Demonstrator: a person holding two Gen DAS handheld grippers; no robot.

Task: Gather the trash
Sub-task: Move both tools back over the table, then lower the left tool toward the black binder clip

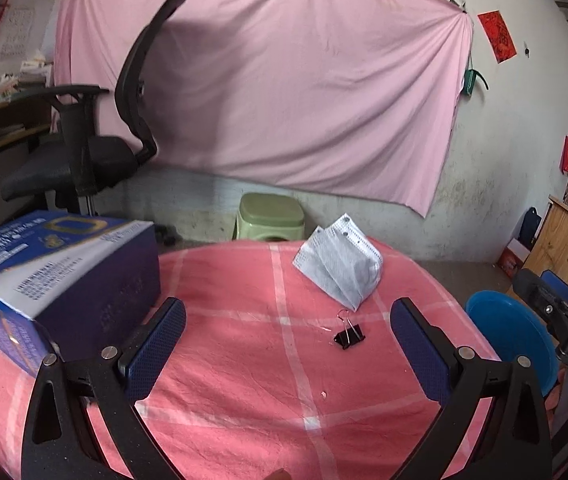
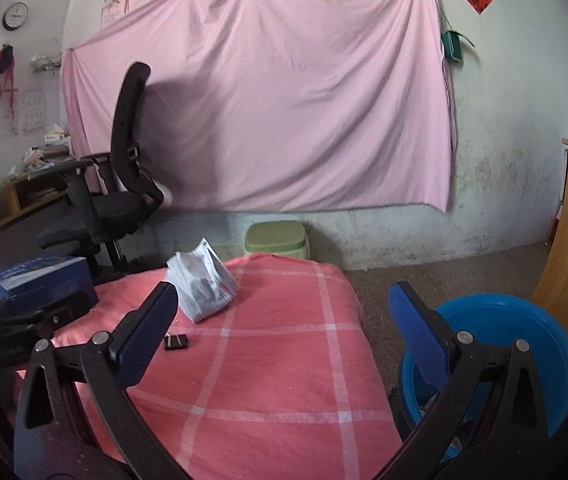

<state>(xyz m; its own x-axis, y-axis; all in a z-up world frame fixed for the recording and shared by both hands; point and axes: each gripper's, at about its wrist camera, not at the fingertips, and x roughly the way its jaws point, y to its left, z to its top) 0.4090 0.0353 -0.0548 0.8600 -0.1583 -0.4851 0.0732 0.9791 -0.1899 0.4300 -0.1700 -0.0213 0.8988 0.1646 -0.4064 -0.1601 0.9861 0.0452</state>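
Spreading empty fingers, left gripper (image 1: 288, 328) and right gripper (image 2: 284, 316) overlook crumpled wrapper (image 1: 338, 266), metal binder clip (image 1: 349, 335).

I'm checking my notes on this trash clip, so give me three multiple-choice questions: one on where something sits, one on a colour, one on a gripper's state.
1. Where is the binder clip?
A. on the cloth just nearer the camera than the white packet
B. inside the box
C. in the basin

2. What colour is the basin beside the table?
A. green
B. blue
C. red

3. How is the left gripper?
A. shut on the clip
B. shut on the packet
C. open, empty

Answers: 1 A, the clip lies before the packet; 2 B, its rim is blue; 3 C, the fingers stand wide apart.
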